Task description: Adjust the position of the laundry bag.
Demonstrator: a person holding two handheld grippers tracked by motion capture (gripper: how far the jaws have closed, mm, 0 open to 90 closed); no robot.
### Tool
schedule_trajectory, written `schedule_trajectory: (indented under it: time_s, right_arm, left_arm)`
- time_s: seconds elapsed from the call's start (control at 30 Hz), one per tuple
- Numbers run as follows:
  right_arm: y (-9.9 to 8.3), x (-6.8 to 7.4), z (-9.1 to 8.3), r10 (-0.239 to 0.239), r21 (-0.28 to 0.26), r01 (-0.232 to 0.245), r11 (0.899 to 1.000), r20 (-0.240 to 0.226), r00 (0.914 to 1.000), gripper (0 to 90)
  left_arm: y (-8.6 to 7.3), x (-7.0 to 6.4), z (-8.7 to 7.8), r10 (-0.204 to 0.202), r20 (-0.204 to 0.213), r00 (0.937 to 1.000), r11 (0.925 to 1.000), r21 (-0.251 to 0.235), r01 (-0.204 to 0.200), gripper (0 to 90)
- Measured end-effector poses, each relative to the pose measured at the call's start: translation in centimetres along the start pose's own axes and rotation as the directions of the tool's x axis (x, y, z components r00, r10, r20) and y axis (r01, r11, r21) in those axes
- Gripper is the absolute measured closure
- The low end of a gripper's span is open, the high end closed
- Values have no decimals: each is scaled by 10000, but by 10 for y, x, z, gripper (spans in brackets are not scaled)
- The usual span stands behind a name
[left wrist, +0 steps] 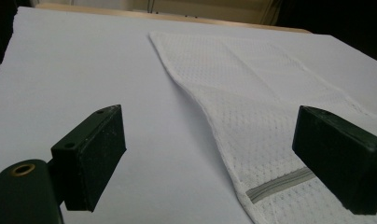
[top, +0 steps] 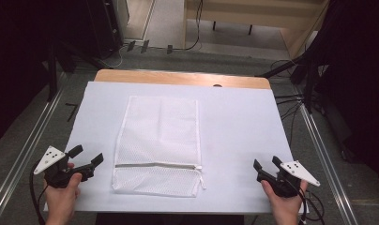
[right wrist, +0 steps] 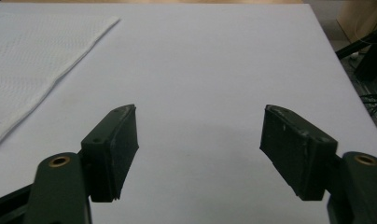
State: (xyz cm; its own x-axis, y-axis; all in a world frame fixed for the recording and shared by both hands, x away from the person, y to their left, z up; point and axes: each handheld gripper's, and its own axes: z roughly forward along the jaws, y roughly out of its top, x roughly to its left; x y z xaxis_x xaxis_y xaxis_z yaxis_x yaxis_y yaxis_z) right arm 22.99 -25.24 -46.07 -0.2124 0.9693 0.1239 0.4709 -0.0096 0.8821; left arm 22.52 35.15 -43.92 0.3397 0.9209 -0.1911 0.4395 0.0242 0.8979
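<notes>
A white mesh laundry bag (top: 158, 143) lies flat in the middle of the white table cover (top: 234, 126), its grey zipper (top: 155, 165) running across near the front end. My left gripper (top: 87, 156) is open, held low at the front left, a short way left of the bag. In the left gripper view the bag (left wrist: 256, 98) and a bit of its zipper (left wrist: 280, 183) lie between and beyond the jaws. My right gripper (top: 267, 164) is open at the front right, well clear of the bag. The right gripper view has the bag's edge (right wrist: 32, 56) at far left.
The wooden table edge (top: 178, 77) shows beyond the cover at the back. Metal rails (top: 23, 150) run along both sides of the table, and cables (top: 291, 105) lie on the floor to the right. Dark stands and equipment are at the far left and right.
</notes>
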Motion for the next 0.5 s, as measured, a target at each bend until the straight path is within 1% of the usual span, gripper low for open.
schedule_trajectory:
  time_s: [0.03, 0.1, 0.17, 0.2, 0.23, 0.33, 0.37, 0.4, 0.43, 0.47, 0.5]
  right_arm:
    - [1, 3, 2, -79, 22, 79, 10000, -14, 10000, 291]
    - [4, 11, 9, 151, 204, -152, 9997, 43, 9999, 337]
    - [9, 21, 17, 184, 374, -185, 9991, 26, 9998, 367]
    - [13, 29, 22, 112, 383, -112, 9992, -13, 9999, 387]
    - [15, 33, 25, 66, 417, -65, 9991, -22, 10000, 394]
    - [22, 53, 38, -323, 639, 327, 9974, -81, 9994, 419]
    - [25, 60, 45, -408, 685, 419, 9968, -179, 9990, 423]
    - [27, 64, 49, -496, 722, 514, 9961, -269, 9984, 426]
    - [29, 70, 53, -488, 761, 515, 9958, -367, 9981, 432]
    - [31, 75, 58, -496, 774, 535, 9956, -517, 9974, 438]
    - [33, 82, 63, -441, 747, 500, 9960, -787, 9959, 438]
  left_arm:
    - [0, 0, 1, 21, -20, 10000, 10000, 31, -21, 94]
    - [-2, -1, 2, 51, -70, 10000, 10000, 18, -51, 96]
    - [-4, -1, 2, 72, -120, 9999, 9999, 81, -71, 96]
    - [-5, -1, 5, -34, -15, 10000, 9999, 118, 34, 96]
    - [-4, -1, 5, -32, -18, 10000, 9999, 156, 32, 96]
    - [-3, -2, 4, 55, -50, 10000, 9999, 87, -55, 98]
    - [-3, -3, 4, 62, -69, 10000, 10000, 66, -62, 113]
    - [-4, -3, 4, 79, -89, 9999, 9999, 91, -78, 123]
    - [-4, -3, 4, 124, -102, 9999, 9998, 129, -122, 125]
    - [-4, -3, 4, 122, -129, 9998, 9998, 151, -120, 126]
    - [-4, -3, 4, 148, -124, 9998, 9998, 159, -146, 128]
